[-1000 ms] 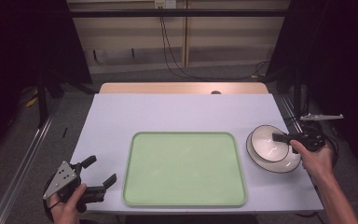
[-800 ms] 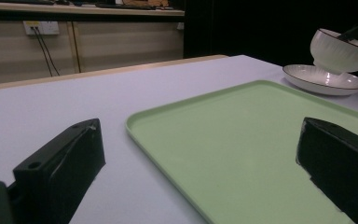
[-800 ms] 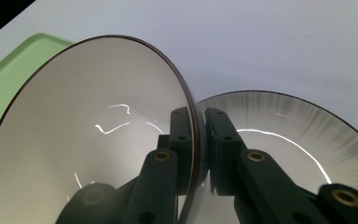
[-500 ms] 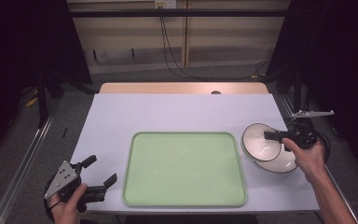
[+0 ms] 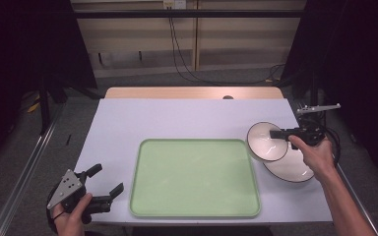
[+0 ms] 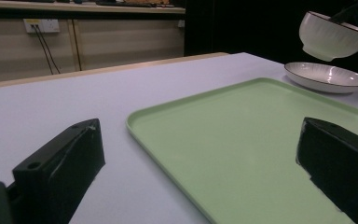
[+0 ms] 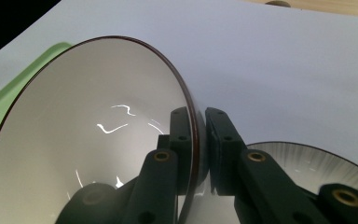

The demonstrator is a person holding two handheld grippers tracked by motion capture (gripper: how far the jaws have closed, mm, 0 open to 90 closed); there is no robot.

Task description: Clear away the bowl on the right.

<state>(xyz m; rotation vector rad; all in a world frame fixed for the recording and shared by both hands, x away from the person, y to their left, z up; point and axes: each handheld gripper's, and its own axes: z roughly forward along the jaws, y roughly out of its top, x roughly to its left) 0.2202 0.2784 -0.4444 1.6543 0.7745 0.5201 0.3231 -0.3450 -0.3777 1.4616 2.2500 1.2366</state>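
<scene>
A white bowl with a dark rim hangs tilted in the air, its wall pinched between the jaws of my right gripper. The right gripper view shows the bowl close up, with my right gripper shut on its rim. Below it a white plate with a dark rim lies on the table, right of the green tray. From the left gripper view the bowl floats above the plate. My left gripper stands open near the table's front left corner, with nothing between its jaws.
The pale table top stretches behind the tray, with a wooden strip along its far edge. Cables and a wall socket sit beyond the table. Dark space flanks the table on both sides.
My right gripper has lifted the bowl off the plate and carried it left toward the tray, tilting it. The left gripper has stayed where it was.
</scene>
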